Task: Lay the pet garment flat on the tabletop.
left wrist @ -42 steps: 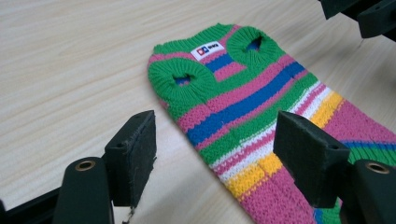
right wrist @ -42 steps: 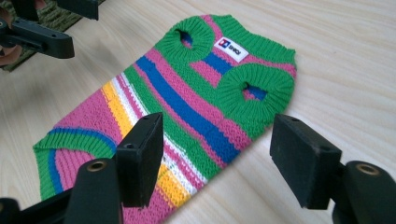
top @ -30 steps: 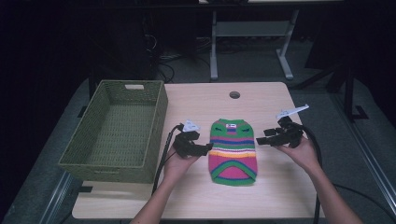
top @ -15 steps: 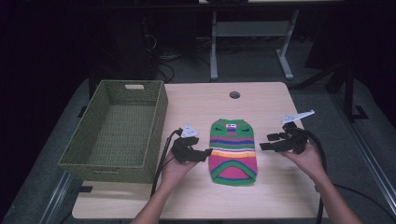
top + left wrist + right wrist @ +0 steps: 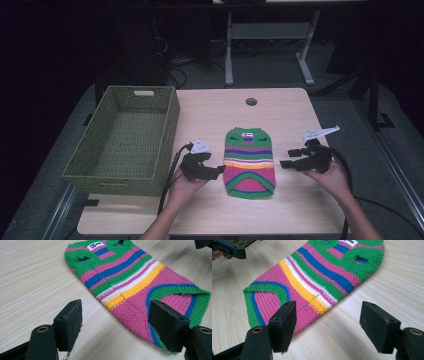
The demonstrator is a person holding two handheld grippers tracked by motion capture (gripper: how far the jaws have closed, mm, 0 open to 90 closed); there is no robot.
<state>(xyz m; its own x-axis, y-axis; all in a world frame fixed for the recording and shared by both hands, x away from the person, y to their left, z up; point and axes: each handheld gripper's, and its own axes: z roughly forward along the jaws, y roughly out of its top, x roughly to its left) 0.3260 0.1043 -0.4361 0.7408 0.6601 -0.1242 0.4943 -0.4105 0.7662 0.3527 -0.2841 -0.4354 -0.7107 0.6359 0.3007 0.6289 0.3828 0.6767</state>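
A striped sweater (image 5: 250, 161) lies flat on a wooden table (image 5: 210, 112), flanked by the left gripper (image 5: 219, 170) and right gripper (image 5: 286, 158), both pointing inward; a green basket (image 5: 126, 137) stands at left.

Sweater (image 5: 249, 161) lies flat at the middle of the desk (image 5: 280, 107). Basket (image 5: 126, 138) sits left of the sweater, on the desk's left edge. Left gripper (image 5: 216, 171) just left of the sweater, right gripper (image 5: 286, 158) just right of it.
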